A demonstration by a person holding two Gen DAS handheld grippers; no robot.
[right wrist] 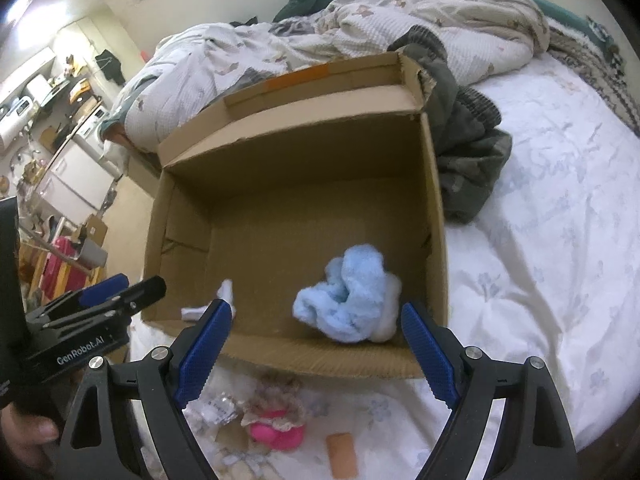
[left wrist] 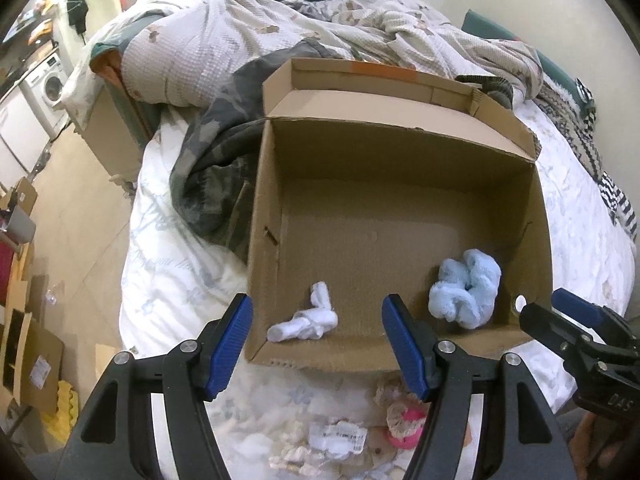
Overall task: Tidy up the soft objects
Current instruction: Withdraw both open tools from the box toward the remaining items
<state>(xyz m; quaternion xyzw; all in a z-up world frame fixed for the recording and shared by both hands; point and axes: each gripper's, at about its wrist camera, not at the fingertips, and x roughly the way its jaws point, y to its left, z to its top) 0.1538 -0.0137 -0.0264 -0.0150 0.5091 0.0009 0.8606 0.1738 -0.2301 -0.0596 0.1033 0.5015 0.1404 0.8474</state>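
An open cardboard box (left wrist: 400, 168) (right wrist: 296, 184) sits on the bed. Inside it lie a fluffy light-blue cloth (left wrist: 466, 294) (right wrist: 348, 296) at the near right and a small white sock (left wrist: 304, 322) (right wrist: 224, 294) at the near left. My left gripper (left wrist: 318, 320) is open and empty, above the box's near edge over the white sock. My right gripper (right wrist: 316, 328) is open and empty, above the near edge by the blue cloth. Each gripper shows at the edge of the other's view, the right one (left wrist: 560, 316) and the left one (right wrist: 128, 290).
A pink and cream soft toy (left wrist: 404, 420) (right wrist: 276, 426) and crumpled paper labels (left wrist: 340, 438) lie on the white sheet before the box. An orange pad (right wrist: 342, 454) lies nearby. A rumpled duvet (left wrist: 240, 40) and grey-green clothing (right wrist: 464, 152) lie behind the box. Floor clutter is to the left.
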